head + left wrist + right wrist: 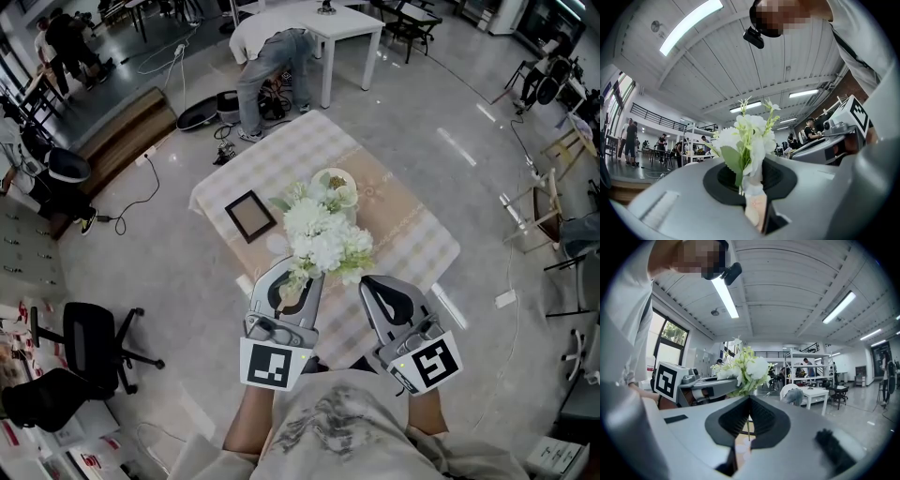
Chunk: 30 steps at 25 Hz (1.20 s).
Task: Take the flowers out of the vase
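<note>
One camera sits over the person's head and looks steeply down on the table [417, 234], well back from both sets of jaws. The left gripper [298, 277] and right gripper [368, 281] each carry a camera close behind their jaws, facing level. All three views share the flowers [323, 239] at the jaw tips.

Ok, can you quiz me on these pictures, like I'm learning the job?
1. True or false: the left tool is shut on the flowers.
2. What lies on the table, left of the vase in the head view? A) a picture frame B) a cup C) a book
3. Fill in: the flowers' blooms are ___.

Key: 1 true; 2 A; 3 white.
</note>
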### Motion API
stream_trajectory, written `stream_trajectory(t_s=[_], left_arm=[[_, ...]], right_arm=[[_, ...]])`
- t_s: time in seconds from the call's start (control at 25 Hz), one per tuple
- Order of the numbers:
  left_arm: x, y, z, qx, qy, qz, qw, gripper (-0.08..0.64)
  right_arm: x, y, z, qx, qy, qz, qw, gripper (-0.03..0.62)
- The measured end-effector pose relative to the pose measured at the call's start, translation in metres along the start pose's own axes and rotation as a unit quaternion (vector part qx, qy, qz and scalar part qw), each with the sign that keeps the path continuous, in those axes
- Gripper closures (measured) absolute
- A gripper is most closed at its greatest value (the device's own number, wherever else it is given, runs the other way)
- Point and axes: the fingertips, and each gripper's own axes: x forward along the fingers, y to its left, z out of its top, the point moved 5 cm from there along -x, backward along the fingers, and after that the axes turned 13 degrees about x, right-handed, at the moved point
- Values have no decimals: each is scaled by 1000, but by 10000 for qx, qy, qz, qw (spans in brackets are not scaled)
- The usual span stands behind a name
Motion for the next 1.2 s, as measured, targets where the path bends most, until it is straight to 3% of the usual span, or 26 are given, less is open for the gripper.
stream_trajectory(t_s=[1.2], left_arm=[[-9,-5,0,4,-5,-68,10000,495]], right_arm=[[-5,10,-1,-67,75,48,9999,577]])
